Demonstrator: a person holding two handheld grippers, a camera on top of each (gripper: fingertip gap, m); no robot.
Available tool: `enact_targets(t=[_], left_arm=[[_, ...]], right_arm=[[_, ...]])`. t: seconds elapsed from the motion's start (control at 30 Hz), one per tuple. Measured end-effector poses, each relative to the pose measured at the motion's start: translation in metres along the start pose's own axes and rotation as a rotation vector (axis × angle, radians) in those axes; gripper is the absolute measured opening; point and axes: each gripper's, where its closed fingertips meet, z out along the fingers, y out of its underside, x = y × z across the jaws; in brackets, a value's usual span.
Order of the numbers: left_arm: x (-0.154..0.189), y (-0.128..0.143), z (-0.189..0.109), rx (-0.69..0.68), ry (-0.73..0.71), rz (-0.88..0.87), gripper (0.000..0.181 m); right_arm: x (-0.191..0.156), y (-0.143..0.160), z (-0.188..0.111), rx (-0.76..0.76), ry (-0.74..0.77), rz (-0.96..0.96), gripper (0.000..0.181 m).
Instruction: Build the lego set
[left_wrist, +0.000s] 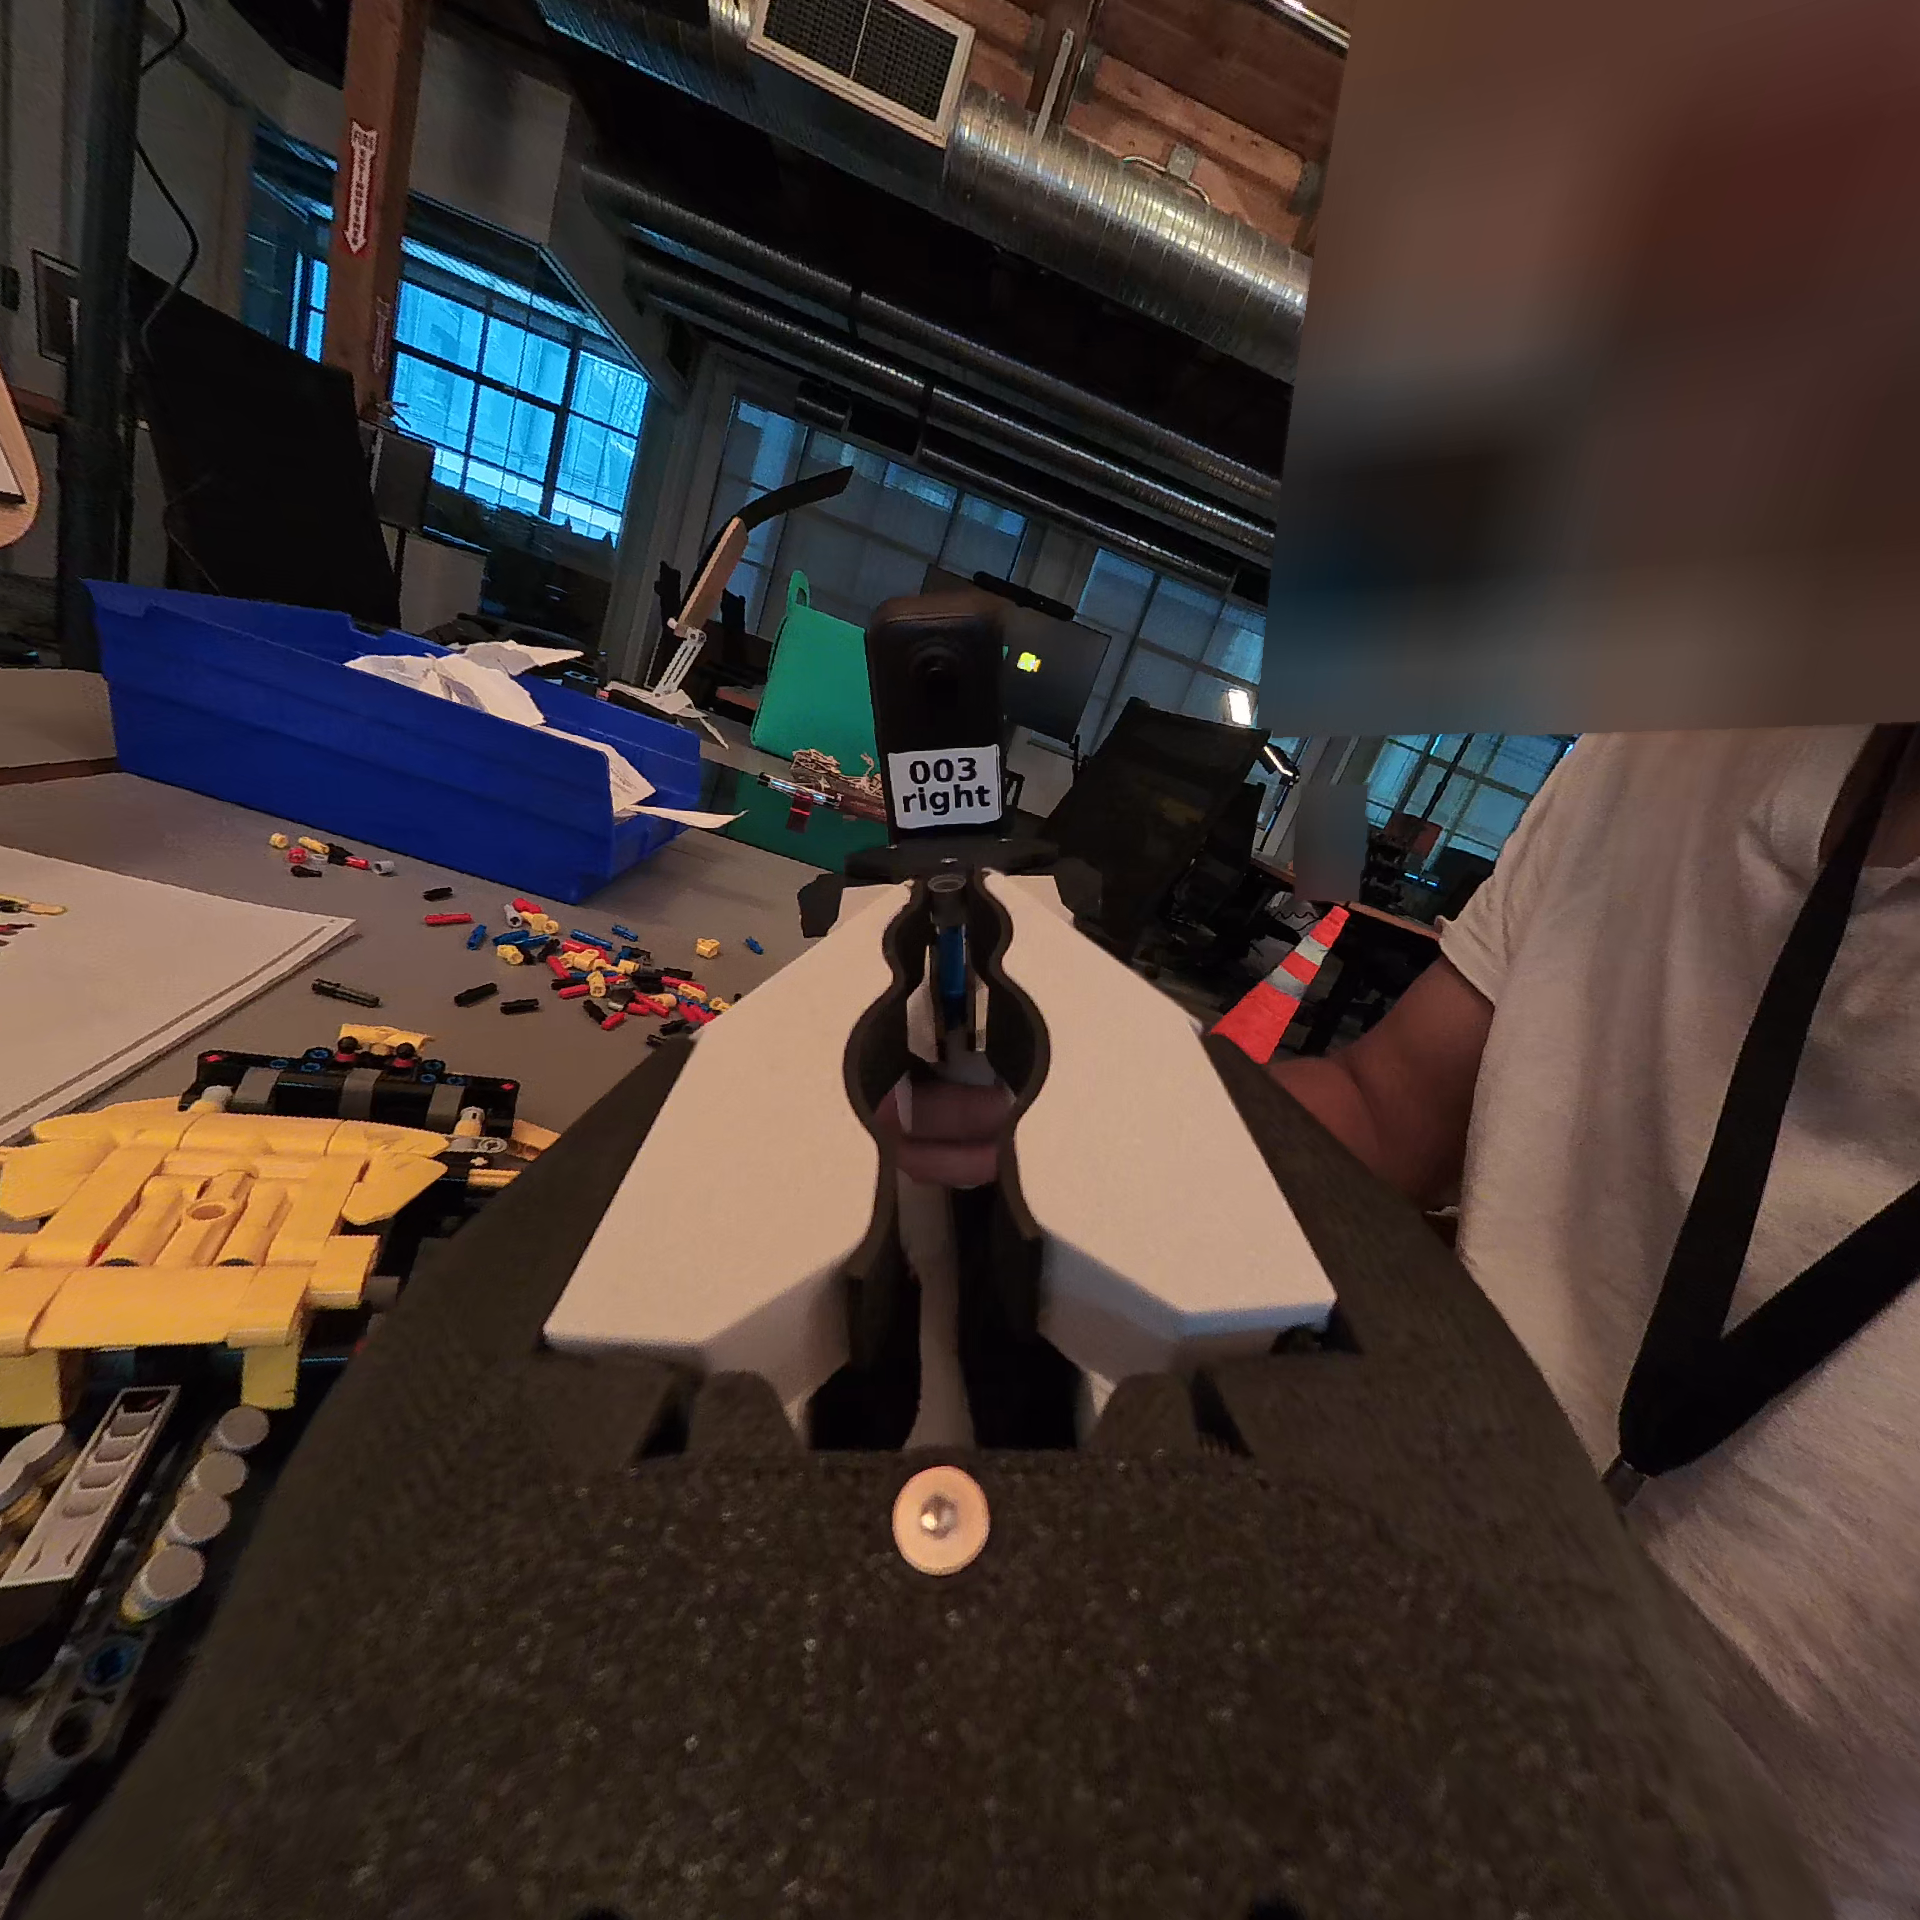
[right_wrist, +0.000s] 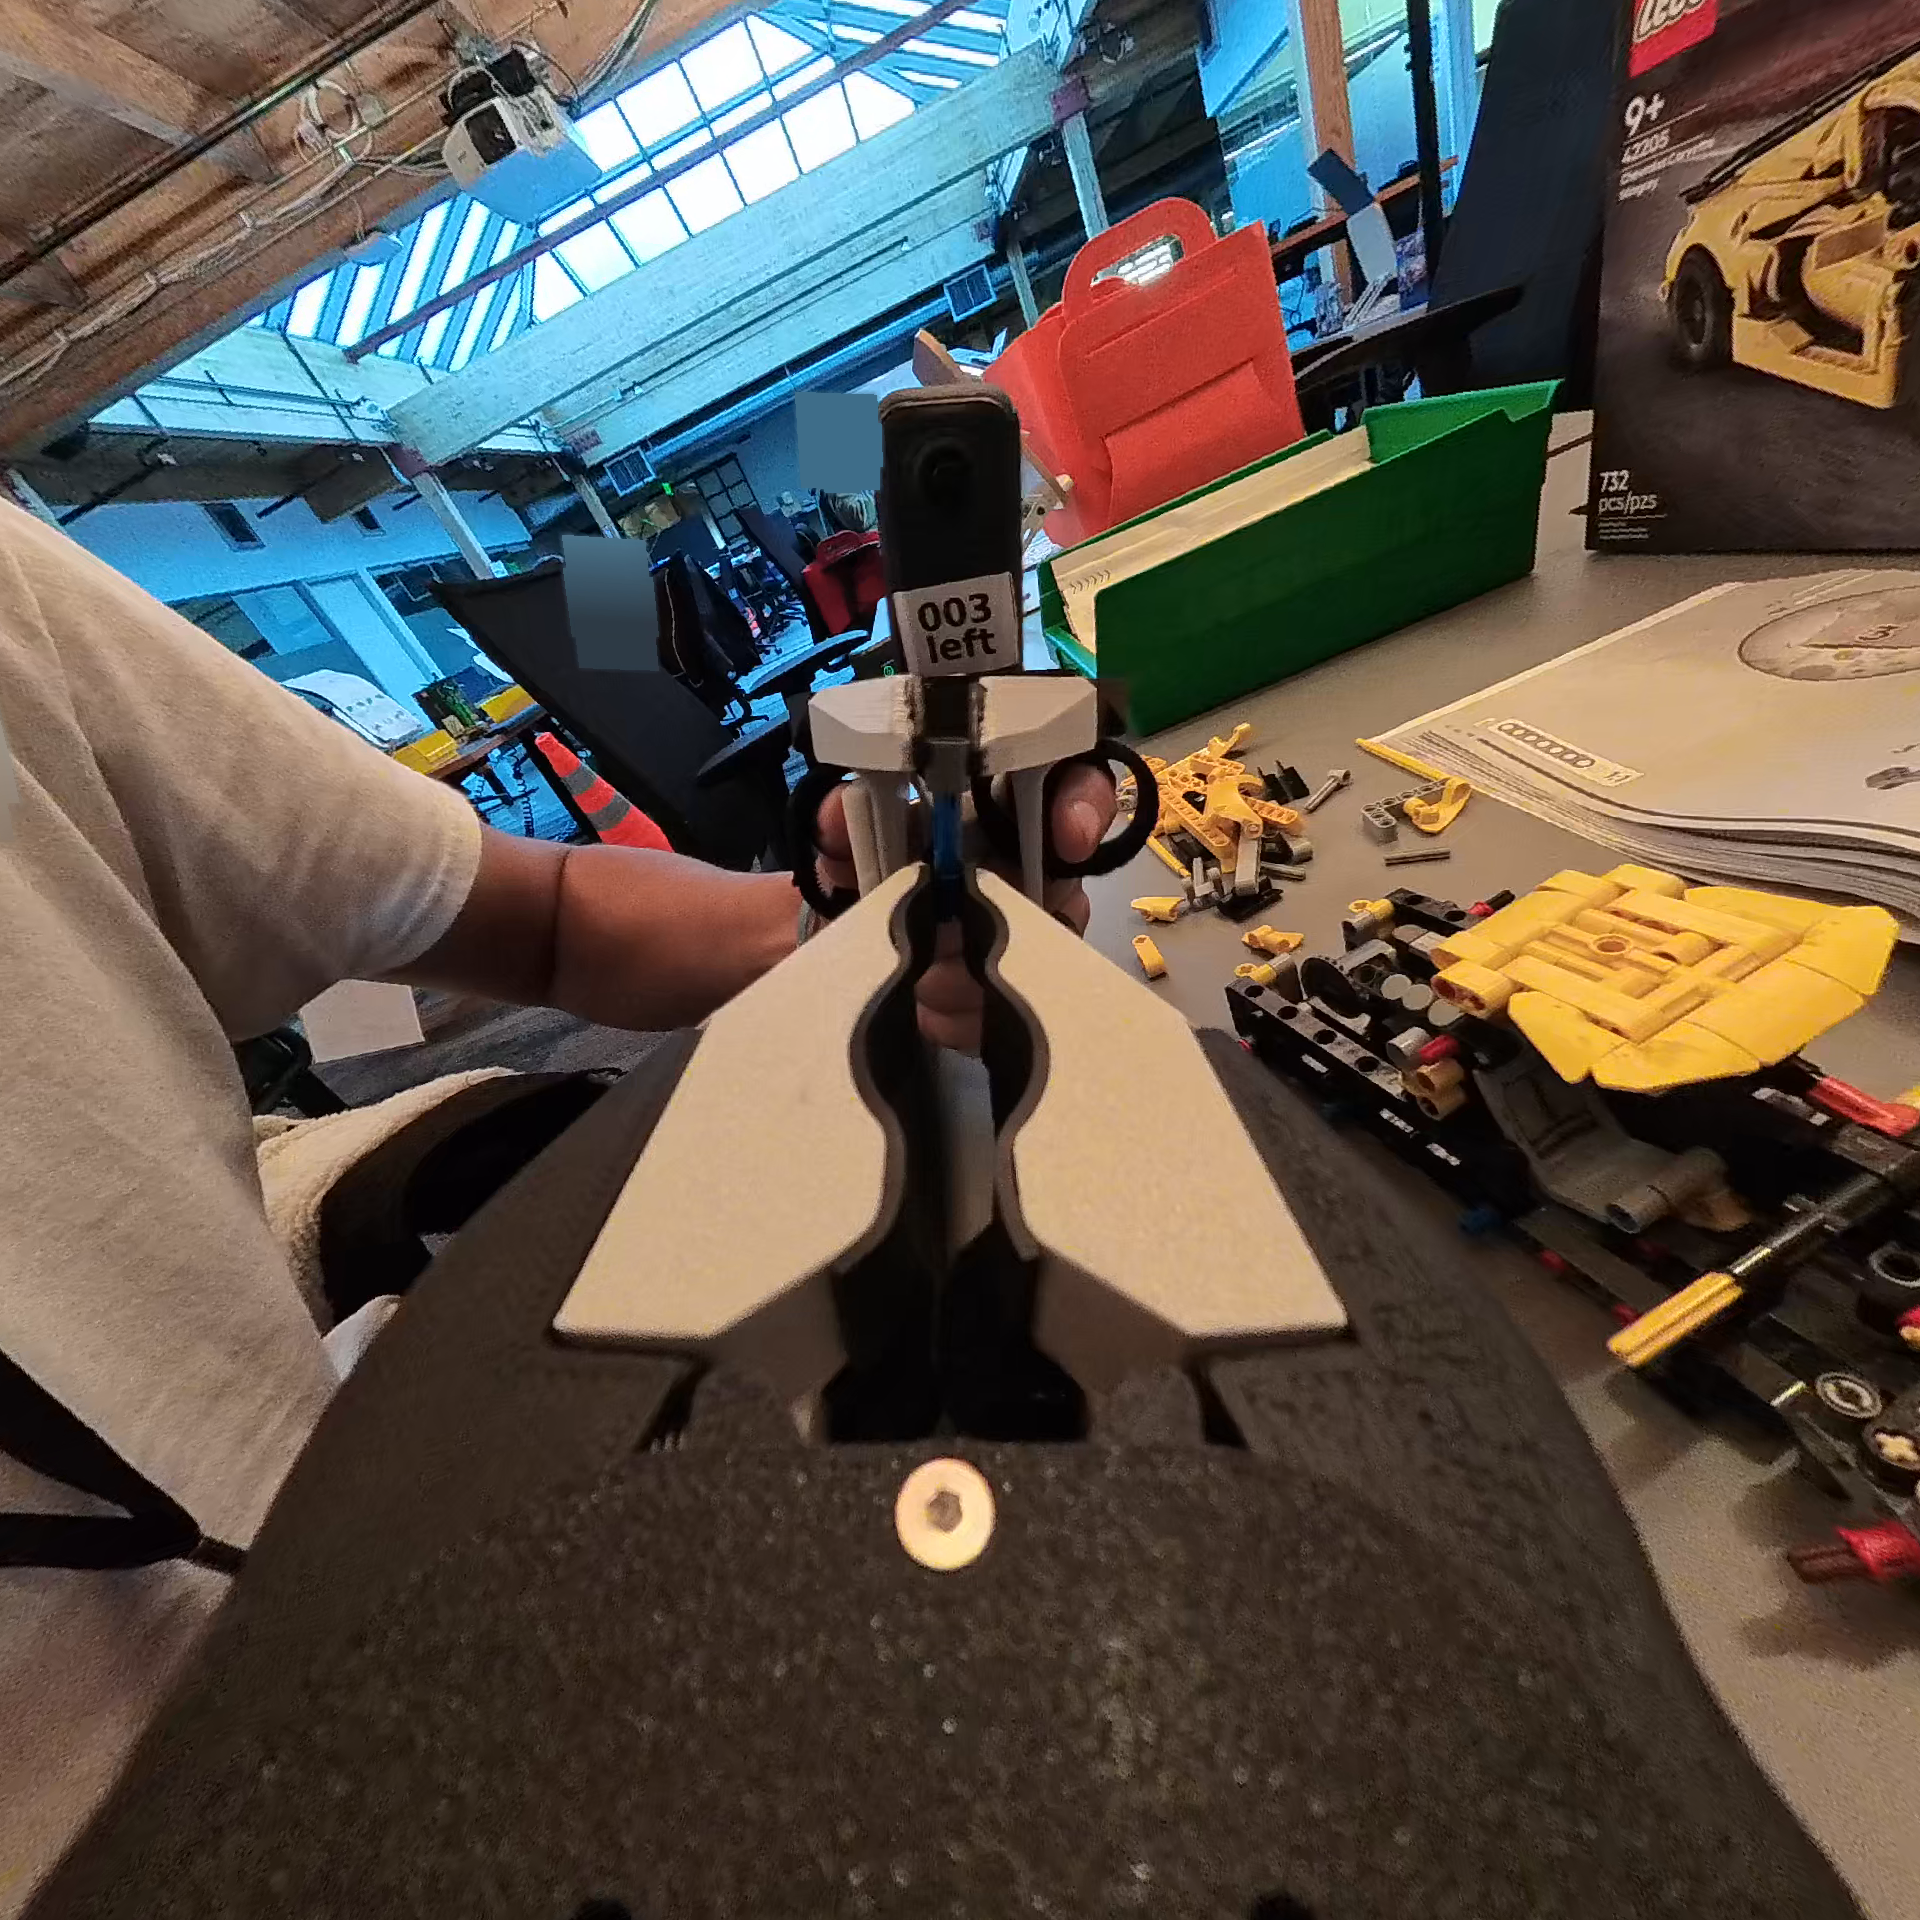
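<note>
Paper fills blue bin (left_wrist: 395, 758) — green bin (right_wrist: 1299, 582) holds booklets.

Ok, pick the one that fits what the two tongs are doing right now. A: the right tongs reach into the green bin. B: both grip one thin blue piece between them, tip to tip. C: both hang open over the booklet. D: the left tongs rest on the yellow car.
B: the left tongs and right tongs meet tip to tip, with a thin blue piece between them, off to the side of the yellow car.
</note>
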Motion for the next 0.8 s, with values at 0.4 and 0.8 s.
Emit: enact_targets(t=[0.4, 0.8], left_arm=[[-0.014, 0.017, -0.006, -0.153, -0.095, 0.069, 0.007], [-0.028, 0.024, -0.006, -0.206, -0.254, 0.264, 0.007]], right_arm=[[0.023, 0.016, -0.002, -0.142, 0.232, -0.215, 0.003], [0.040, 0.020, -0.006, -0.174, 0.381, -0.260, 0.002]])
